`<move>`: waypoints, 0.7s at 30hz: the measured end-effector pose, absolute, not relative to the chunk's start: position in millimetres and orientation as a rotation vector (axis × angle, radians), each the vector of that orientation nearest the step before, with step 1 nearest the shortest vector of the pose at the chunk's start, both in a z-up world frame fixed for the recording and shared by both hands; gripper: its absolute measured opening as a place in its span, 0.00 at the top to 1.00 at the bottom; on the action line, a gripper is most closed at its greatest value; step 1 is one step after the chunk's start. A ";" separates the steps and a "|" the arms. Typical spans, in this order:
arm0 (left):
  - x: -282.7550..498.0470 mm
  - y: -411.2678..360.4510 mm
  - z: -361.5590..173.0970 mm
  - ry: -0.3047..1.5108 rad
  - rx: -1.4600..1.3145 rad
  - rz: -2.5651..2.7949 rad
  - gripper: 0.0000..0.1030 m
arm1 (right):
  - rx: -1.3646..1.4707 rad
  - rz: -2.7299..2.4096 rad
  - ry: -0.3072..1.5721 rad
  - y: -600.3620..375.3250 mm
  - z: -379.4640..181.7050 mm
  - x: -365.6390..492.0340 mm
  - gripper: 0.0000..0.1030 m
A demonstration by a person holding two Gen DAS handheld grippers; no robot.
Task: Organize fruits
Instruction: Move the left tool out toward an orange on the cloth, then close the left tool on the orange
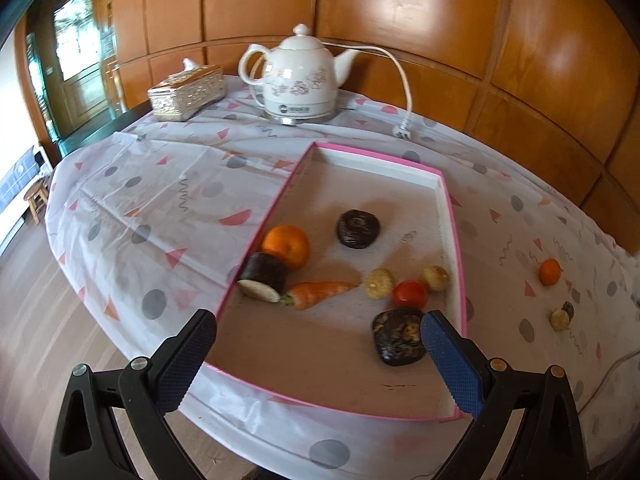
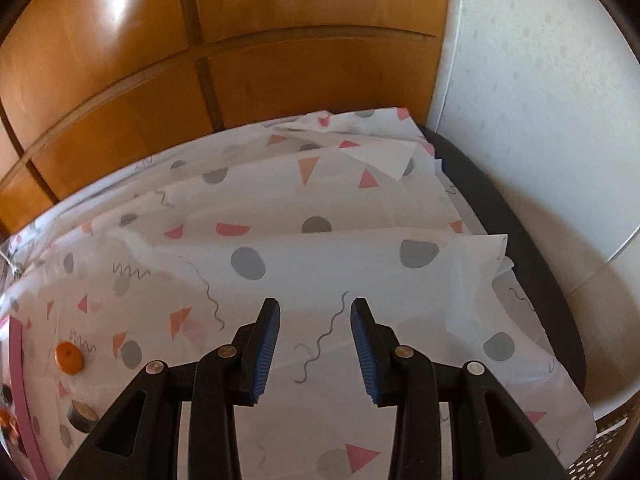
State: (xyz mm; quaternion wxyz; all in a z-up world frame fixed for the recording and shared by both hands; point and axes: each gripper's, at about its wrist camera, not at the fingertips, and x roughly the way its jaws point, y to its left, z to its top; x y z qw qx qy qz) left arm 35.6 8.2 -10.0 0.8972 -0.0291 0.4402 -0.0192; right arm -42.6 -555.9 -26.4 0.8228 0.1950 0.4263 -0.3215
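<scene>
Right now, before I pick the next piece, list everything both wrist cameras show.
Tray: one, pink-edged, white walls, on the tablecloth.
Orange: one, orange, at the tray's left wall.
Dark cut piece: one, black with a pale face, touching that orange.
Carrot: one, orange, tray middle.
Dark round fruit: one, tray middle, further back.
Tan balls: two, near the tray's right wall.
Tomato: one, red, between them.
Dark lump: one, black-brown, tray front.
Small orange: one, on the cloth outside the tray.
Small tan-and-dark piece: one, beside it.
Kettle: one, white, far back.
Tissue box: one, gold-patterned, left of the kettle.
Left gripper: open, empty.
Right gripper: open, empty.
</scene>
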 end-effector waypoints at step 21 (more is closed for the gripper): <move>69.2 -133.2 -19.7 1.018 0.058 -0.378 0.10 | 0.533 -0.726 0.841 -570.6 -14.7 -63.9 0.49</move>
